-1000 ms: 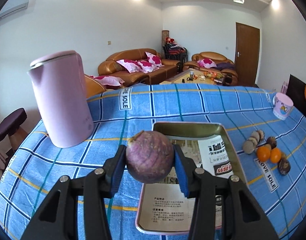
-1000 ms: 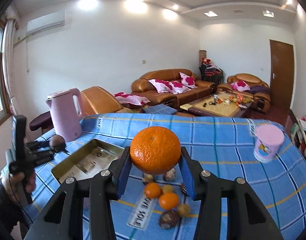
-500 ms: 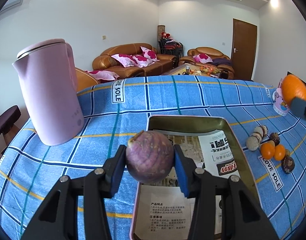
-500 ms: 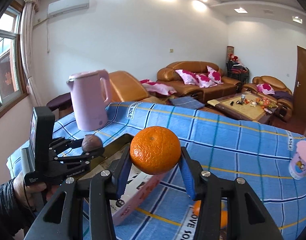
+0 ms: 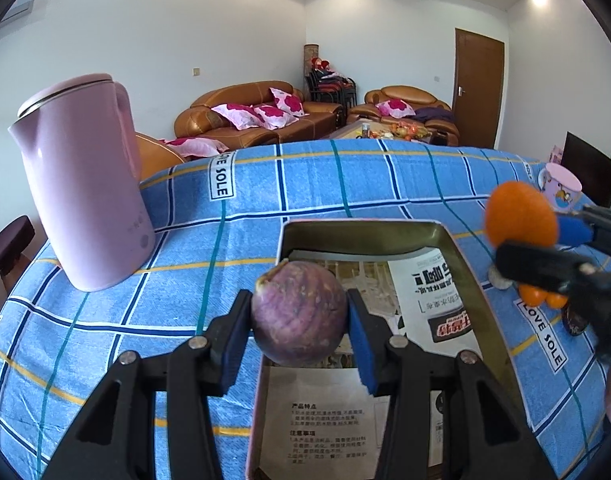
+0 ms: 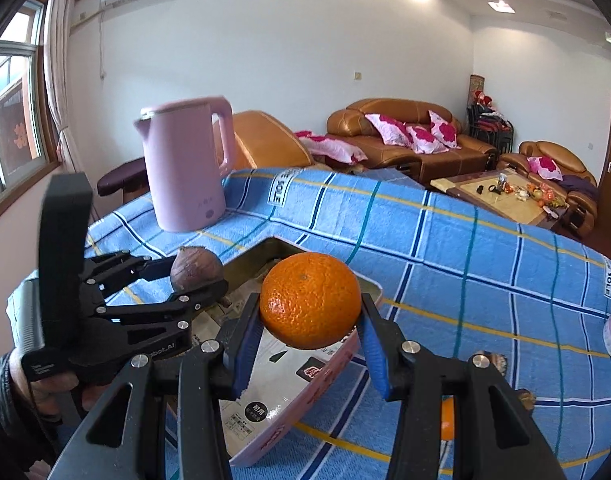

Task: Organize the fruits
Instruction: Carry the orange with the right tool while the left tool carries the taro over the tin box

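Note:
My left gripper (image 5: 299,322) is shut on a round purple fruit (image 5: 299,312) and hovers over the near left part of a rectangular metal tray (image 5: 477,280) lined with printed paper. My right gripper (image 6: 309,320) is shut on an orange (image 6: 310,299) and hangs above the tray's right side (image 6: 325,380). In the left wrist view the orange (image 5: 519,214) and the right gripper's fingers (image 5: 545,268) come in from the right. In the right wrist view the left gripper (image 6: 201,276) with the purple fruit (image 6: 195,268) sits at the left.
A pink kettle (image 5: 81,184) stands on the blue checked tablecloth (image 5: 345,176) left of the tray. Small oranges (image 5: 537,298) and other fruits lie right of the tray. A pink mug (image 5: 559,188) stands at the far right. Sofas fill the room behind.
The right gripper has carried the orange leftward and lower, from above the loose fruits to over the tray. The left gripper with the purple fruit has barely moved.

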`<control>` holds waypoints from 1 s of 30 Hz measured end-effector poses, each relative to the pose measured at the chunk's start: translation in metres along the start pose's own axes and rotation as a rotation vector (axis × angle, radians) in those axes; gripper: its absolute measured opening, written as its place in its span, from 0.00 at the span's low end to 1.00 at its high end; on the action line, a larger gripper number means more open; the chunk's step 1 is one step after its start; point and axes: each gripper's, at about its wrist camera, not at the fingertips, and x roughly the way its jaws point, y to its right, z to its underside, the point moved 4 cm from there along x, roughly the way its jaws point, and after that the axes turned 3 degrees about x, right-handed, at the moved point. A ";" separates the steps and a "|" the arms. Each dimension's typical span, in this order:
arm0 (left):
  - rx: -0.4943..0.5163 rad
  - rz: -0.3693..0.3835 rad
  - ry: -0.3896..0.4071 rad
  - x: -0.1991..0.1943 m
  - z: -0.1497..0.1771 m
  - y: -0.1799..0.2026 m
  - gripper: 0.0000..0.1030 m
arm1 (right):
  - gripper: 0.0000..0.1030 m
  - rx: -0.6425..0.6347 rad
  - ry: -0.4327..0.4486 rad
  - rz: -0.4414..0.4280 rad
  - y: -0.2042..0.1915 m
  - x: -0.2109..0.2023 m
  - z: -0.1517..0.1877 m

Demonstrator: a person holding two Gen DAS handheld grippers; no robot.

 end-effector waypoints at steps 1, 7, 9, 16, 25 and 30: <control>0.000 0.005 -0.004 0.000 0.000 0.001 0.47 | 0.47 -0.001 -0.010 0.000 -0.001 0.004 0.001; 0.005 0.020 -0.021 0.003 0.002 0.002 0.47 | 0.47 -0.022 -0.066 -0.008 -0.011 0.027 0.006; 0.007 0.028 -0.031 0.005 0.003 0.002 0.47 | 0.47 -0.030 -0.080 -0.009 -0.013 0.031 0.007; 0.014 0.028 -0.034 0.006 0.004 0.002 0.47 | 0.47 -0.045 -0.120 -0.002 -0.017 0.041 0.010; 0.025 0.021 -0.031 0.004 0.004 0.001 0.47 | 0.47 -0.055 -0.147 0.001 -0.019 0.048 0.013; 0.037 0.015 -0.026 0.002 0.006 0.001 0.47 | 0.47 -0.049 -0.152 0.002 -0.019 0.049 0.015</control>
